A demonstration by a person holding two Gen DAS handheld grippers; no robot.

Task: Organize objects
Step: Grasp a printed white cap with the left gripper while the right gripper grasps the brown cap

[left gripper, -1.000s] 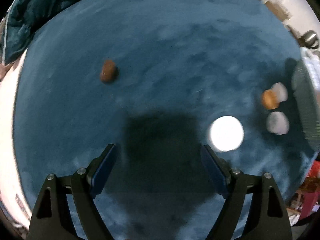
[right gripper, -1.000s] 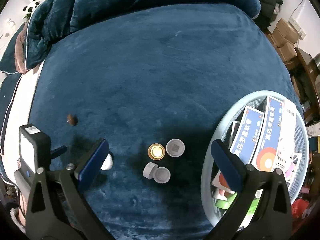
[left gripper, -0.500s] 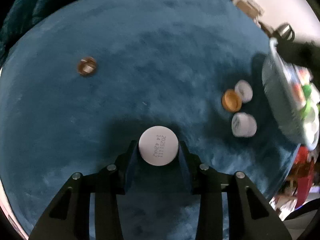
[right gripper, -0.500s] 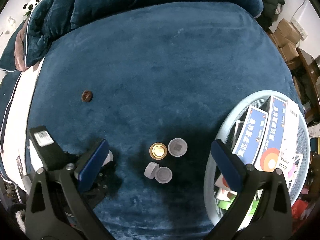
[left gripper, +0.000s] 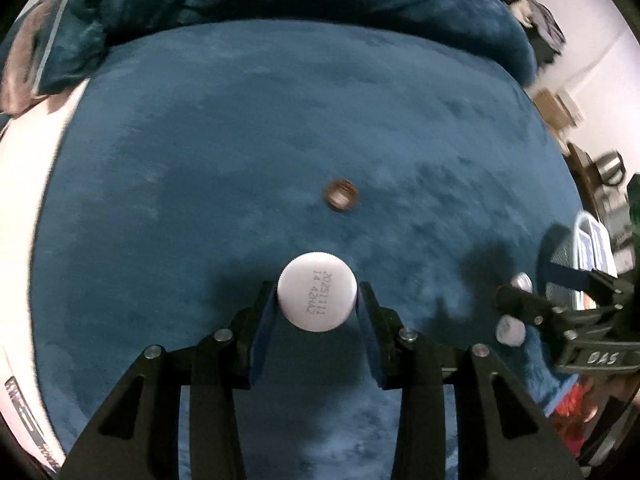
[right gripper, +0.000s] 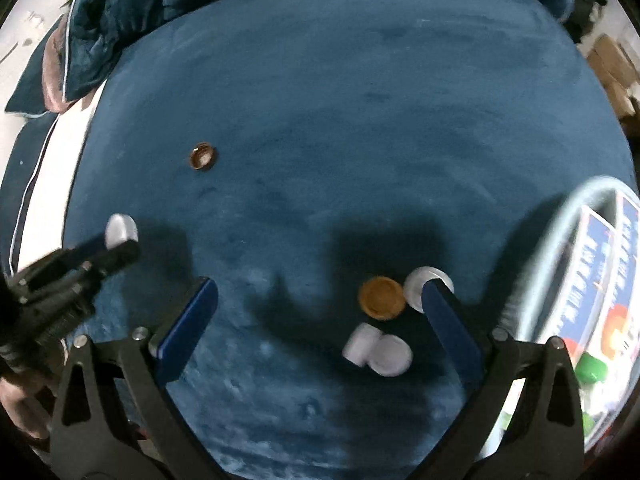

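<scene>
My left gripper (left gripper: 317,312) is shut on a white round cap (left gripper: 317,297) with a printed date code and holds it over the blue blanket (left gripper: 240,140). The cap also shows in the right wrist view (right gripper: 121,230), at the left gripper's tip. A brown cap (left gripper: 341,194) lies ahead of it, open side up; it lies far left in the right wrist view (right gripper: 203,156). My right gripper (right gripper: 320,296) is open and empty. Between its fingers lie an orange cap (right gripper: 382,297) and two white caps (right gripper: 378,350). Another white cap (right gripper: 424,284) touches the right finger (right gripper: 448,320).
A pale blue round basket (right gripper: 560,240) with medicine boxes (right gripper: 592,272) stands at the right edge. Rumpled blue bedding (right gripper: 120,20) lies at the back left. Cardboard boxes (right gripper: 612,68) stand off the bed at the right.
My left gripper closed on the white cap and lifted it, swinging so the brown cap is now ahead. My right gripper moved lower and closer to the cap cluster.
</scene>
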